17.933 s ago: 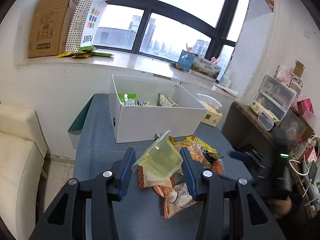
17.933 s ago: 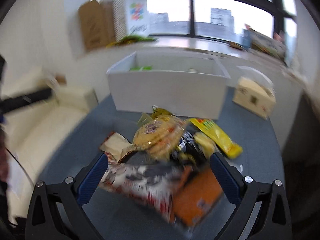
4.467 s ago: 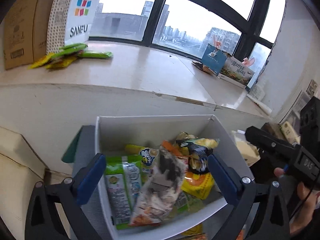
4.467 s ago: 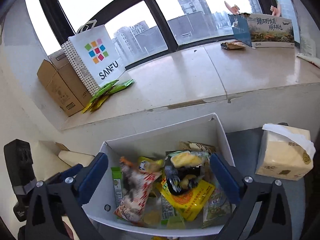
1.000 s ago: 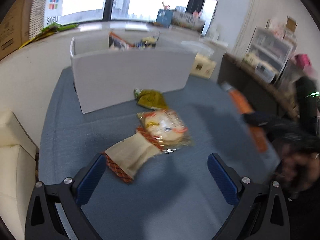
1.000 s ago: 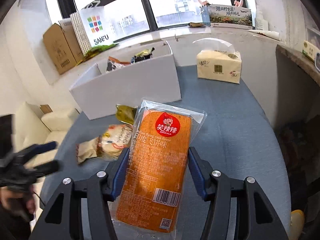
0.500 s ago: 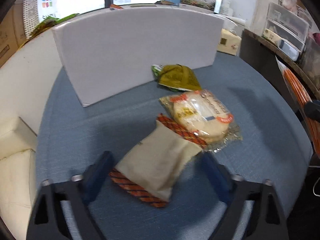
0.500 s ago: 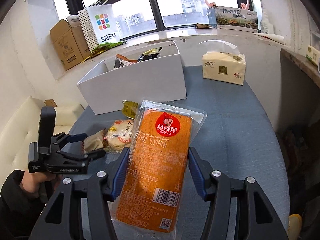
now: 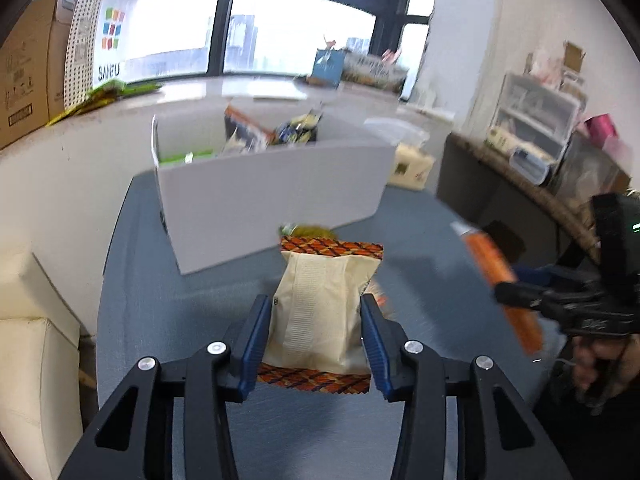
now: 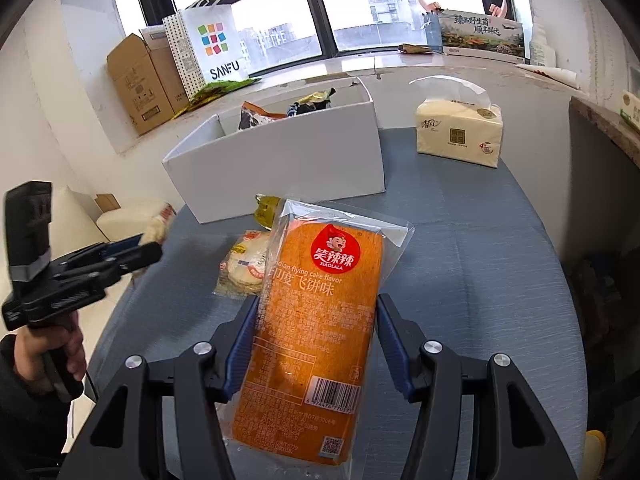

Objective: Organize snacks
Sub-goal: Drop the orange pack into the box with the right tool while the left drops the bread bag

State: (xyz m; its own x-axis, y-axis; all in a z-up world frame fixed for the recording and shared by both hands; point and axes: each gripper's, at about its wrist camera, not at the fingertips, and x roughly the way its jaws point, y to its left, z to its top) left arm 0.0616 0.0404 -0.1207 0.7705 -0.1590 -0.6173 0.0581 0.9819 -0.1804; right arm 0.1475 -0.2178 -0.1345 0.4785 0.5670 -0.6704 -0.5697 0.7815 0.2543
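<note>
Both grippers hold snacks short of the white box (image 10: pixel 280 160): the left gripper (image 9: pixel 316 344), jaws just closed on a cream packet (image 9: pixel 324 312), the right gripper (image 10: pixel 316 344) clamping an orange cake pack (image 10: pixel 312 328) lengthwise toward it.

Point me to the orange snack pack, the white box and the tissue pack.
orange snack pack (image 10: pixel 316 320): right wrist view, middle of its printed front.
white box (image 10: pixel 280 168): right wrist view, front wall.
tissue pack (image 10: pixel 458 134): right wrist view, front face.
</note>
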